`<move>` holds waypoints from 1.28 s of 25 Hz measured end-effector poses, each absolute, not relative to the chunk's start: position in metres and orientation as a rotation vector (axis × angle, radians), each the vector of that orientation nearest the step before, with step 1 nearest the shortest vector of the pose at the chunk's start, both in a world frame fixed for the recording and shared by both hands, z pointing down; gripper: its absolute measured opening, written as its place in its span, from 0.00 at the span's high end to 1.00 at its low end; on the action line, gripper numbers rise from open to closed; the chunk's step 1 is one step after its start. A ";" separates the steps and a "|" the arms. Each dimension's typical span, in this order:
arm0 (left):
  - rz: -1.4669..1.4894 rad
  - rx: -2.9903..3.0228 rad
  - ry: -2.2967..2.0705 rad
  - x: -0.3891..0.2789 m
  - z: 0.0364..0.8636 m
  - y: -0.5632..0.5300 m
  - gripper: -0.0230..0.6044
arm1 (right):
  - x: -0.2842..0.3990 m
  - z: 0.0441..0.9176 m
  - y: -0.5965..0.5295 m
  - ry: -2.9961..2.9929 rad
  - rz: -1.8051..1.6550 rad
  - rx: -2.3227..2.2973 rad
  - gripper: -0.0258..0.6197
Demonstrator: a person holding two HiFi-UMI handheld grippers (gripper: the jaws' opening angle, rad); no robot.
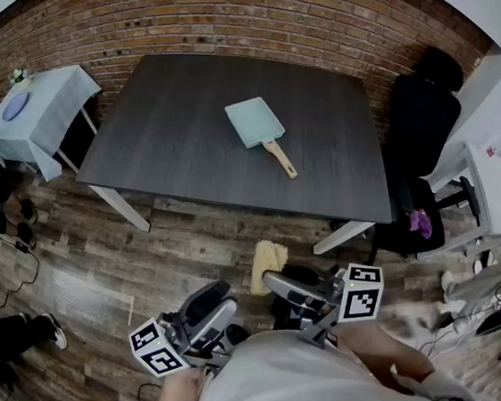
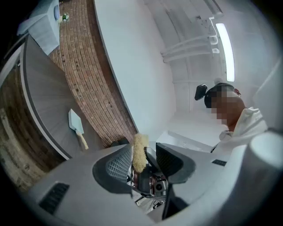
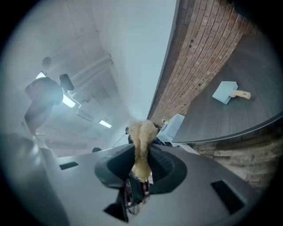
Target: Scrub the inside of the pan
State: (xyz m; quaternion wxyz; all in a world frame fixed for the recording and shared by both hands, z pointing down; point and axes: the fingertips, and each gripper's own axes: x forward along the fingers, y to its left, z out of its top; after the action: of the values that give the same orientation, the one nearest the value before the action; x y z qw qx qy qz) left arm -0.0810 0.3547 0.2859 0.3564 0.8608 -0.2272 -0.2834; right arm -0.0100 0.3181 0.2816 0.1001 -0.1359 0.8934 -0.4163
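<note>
A pale teal rectangular pan [image 1: 253, 120] with a wooden handle [image 1: 281, 158] lies on the dark table [image 1: 180, 131], far ahead of both grippers; it also shows small as the pan [image 2: 74, 122] and the pan [image 3: 225, 92]. My right gripper [image 1: 283, 288] [image 3: 141, 150] is shut on a yellow fibrous sponge [image 1: 268, 263] [image 3: 142, 145], pinched upright between its pads. My left gripper [image 1: 215, 302] [image 2: 146, 152] is held low beside it with its jaws apart. The sponge [image 2: 140, 152] shows in the gap, near the left pad; no pinch shows.
A small table with a pale blue cloth [image 1: 43, 115] and a blue plate [image 1: 15, 107] stands at the far left. A black chair [image 1: 422, 126] and a white cabinet [image 1: 492, 190] stand right of the table. Wood floor lies between me and the table. A person [image 2: 241, 123] stands nearby.
</note>
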 end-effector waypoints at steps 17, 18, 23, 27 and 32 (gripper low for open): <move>-0.681 2.187 -0.492 -0.053 0.303 0.324 0.68 | 0.034 0.296 0.293 2.581 -1.232 -0.604 0.82; -0.674 2.180 -0.487 -0.049 0.306 0.320 0.68 | 0.040 0.297 0.290 2.573 -1.233 -0.623 0.82; -0.641 2.149 -0.460 -0.020 0.318 0.292 0.68 | 0.074 0.300 0.267 2.544 -1.230 -0.704 0.82; -0.614 2.097 -0.463 0.007 0.334 0.262 0.68 | 0.102 0.301 0.245 2.524 -1.235 -0.747 0.82; -0.572 2.038 -0.473 0.043 0.352 0.219 0.68 | 0.138 0.306 0.210 2.501 -1.245 -0.778 0.82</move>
State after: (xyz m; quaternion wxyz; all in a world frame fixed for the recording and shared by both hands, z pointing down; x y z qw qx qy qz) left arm 0.0434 0.2192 0.3521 0.4673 0.8307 -0.1927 -0.2333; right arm 0.1383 0.2098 0.3057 0.1205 -0.2664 0.8560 -0.4263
